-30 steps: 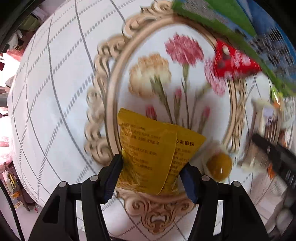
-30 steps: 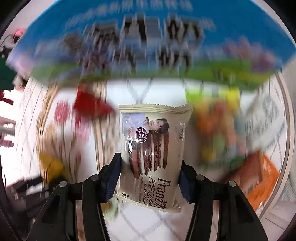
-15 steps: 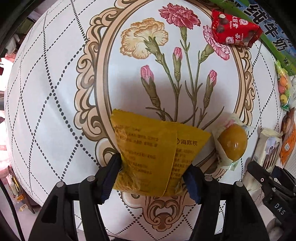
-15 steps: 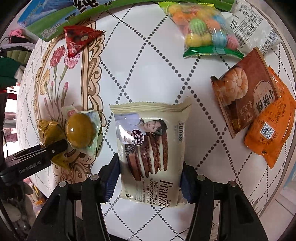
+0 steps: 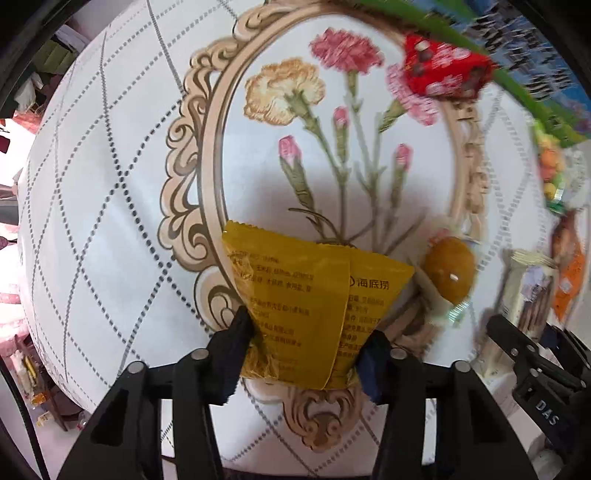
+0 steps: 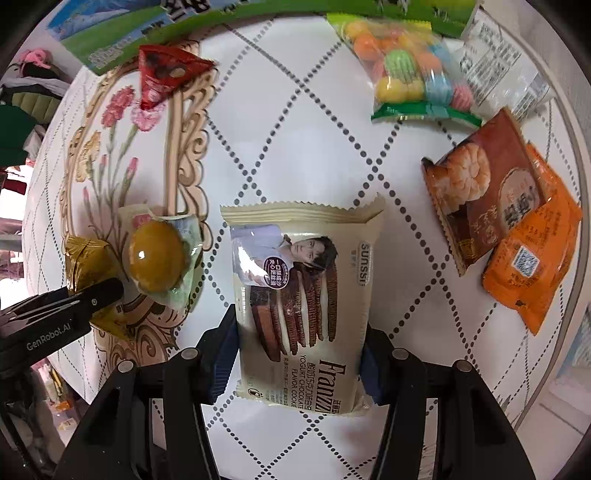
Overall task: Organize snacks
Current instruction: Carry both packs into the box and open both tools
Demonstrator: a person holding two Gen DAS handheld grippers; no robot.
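My left gripper [image 5: 306, 354] is shut on a yellow snack packet [image 5: 310, 306], held over the flowered oval of the round table [image 5: 110, 184]. My right gripper [image 6: 295, 358] is shut on a cream Franzzi cookie packet [image 6: 303, 295], held above the table to the right of the oval. A clear-wrapped yellow-brown round snack [image 6: 157, 256] lies between the two packets; it also shows in the left wrist view [image 5: 448, 269]. The left gripper and its yellow packet [image 6: 86, 264] show at the left of the right wrist view.
A red triangular packet [image 6: 166, 75] lies at the oval's far edge, also in the left wrist view [image 5: 443, 72]. A bag of coloured candies [image 6: 406, 74], a white packet [image 6: 495, 74], a brown bread packet [image 6: 484, 188] and an orange packet [image 6: 532, 258] lie right. A blue-green carton [image 6: 122, 33] stands behind.
Both grippers keep their packets. The views have shifted slightly and blurred; the left gripper has drawn back a little from the table compared with half a second ago.
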